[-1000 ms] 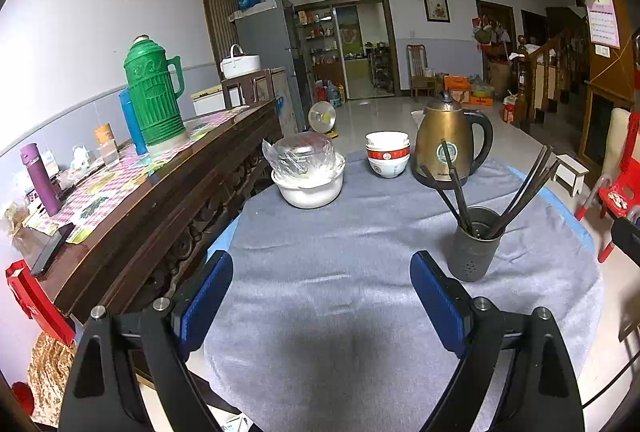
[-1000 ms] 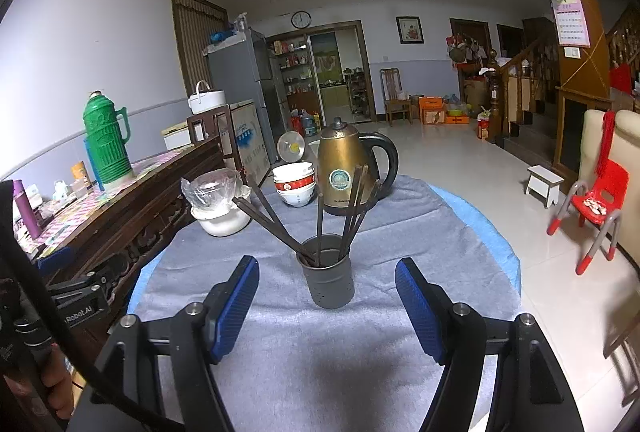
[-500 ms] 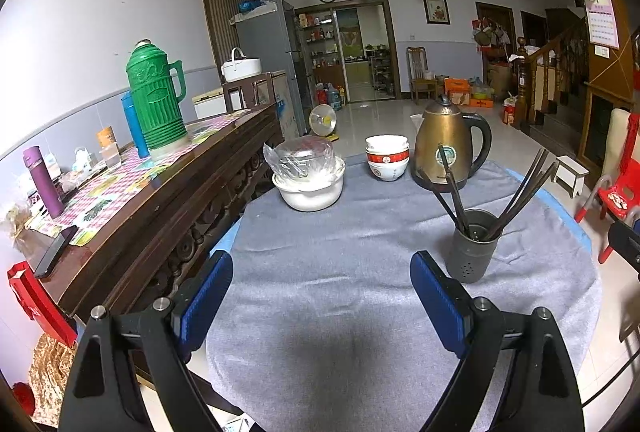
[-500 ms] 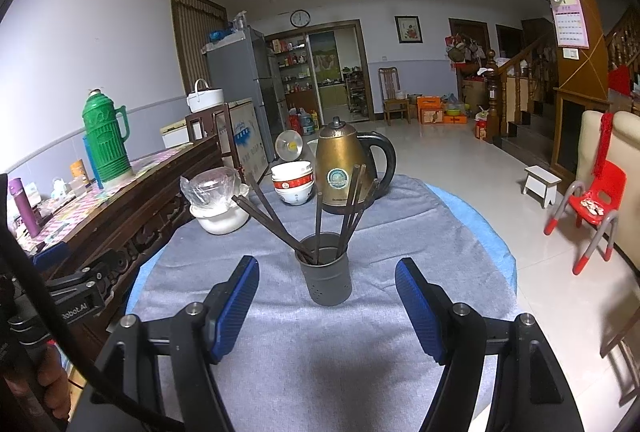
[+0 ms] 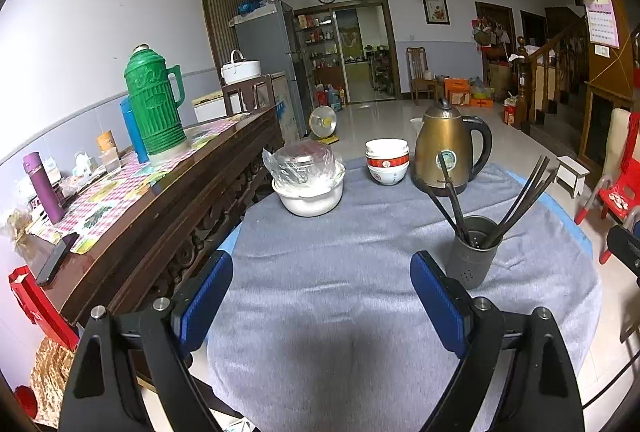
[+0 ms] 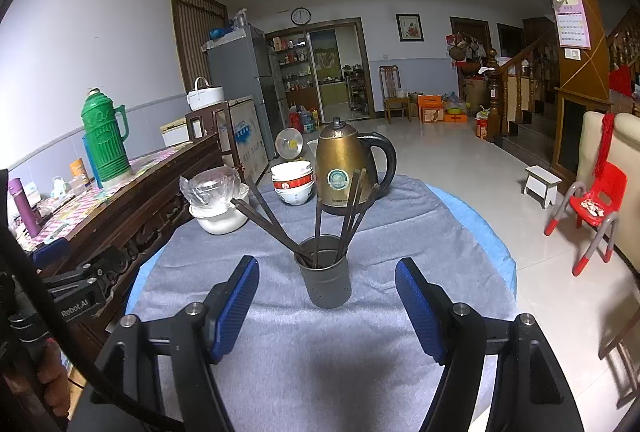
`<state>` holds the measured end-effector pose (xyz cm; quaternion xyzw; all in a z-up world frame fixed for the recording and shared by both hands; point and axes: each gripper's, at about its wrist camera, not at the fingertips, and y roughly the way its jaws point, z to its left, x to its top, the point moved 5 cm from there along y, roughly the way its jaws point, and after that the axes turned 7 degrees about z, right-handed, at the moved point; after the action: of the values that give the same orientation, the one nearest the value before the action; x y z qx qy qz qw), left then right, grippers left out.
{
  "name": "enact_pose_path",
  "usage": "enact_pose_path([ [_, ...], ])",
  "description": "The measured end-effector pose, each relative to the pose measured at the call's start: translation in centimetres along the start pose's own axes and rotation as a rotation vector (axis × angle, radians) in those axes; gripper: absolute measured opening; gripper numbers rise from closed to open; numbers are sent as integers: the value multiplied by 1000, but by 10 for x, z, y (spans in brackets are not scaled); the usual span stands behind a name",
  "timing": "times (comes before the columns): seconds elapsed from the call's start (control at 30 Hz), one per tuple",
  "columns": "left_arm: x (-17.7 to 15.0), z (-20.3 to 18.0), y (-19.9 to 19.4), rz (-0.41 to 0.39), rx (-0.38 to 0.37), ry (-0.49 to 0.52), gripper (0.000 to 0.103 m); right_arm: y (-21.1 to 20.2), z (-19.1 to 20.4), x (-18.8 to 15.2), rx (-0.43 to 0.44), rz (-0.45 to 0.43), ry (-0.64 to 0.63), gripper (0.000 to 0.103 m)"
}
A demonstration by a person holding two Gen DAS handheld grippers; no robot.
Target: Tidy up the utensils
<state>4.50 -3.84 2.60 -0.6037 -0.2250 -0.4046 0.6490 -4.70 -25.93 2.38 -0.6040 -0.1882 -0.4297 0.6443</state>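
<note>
Your left gripper point(image 5: 322, 296) hangs over the grey cloth point(image 5: 340, 272) on the round bench point(image 6: 476, 220), its blue pads point(image 5: 206, 296) spread wide with nothing between them. Your right gripper point(image 6: 327, 306) is likewise spread and empty, pointing at the dark utensil holder point(image 6: 325, 278), which stands upright on the cloth just beyond the fingertips and apart from them. Dark chopsticks point(image 6: 272, 222) fan out of the holder. Behind it stand a bronze kettle point(image 6: 346, 168), stacked red-and-white bowls point(image 6: 293, 182), and a white bowl with a plastic-wrapped glass bowl point(image 5: 308, 178). A green thermos point(image 5: 154, 112) stands on the wooden sideboard point(image 5: 168, 200) to the left.
</note>
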Motion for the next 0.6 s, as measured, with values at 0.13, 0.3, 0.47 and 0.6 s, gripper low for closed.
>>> enact_pose_path([
  [0.13,3,1,0,-2,3,0,90,2,2,2,2,12,-6,75],
  [0.3,7,4,1,2,12,3,90,4,4,3,4,23,-16,75],
  [0.47,10,7,4,2,16,-1,90,5,6,3,3,22,-16,75],
  [0.6,11,8,5,2,15,-2,90,6,6,3,0,21,-19,74],
])
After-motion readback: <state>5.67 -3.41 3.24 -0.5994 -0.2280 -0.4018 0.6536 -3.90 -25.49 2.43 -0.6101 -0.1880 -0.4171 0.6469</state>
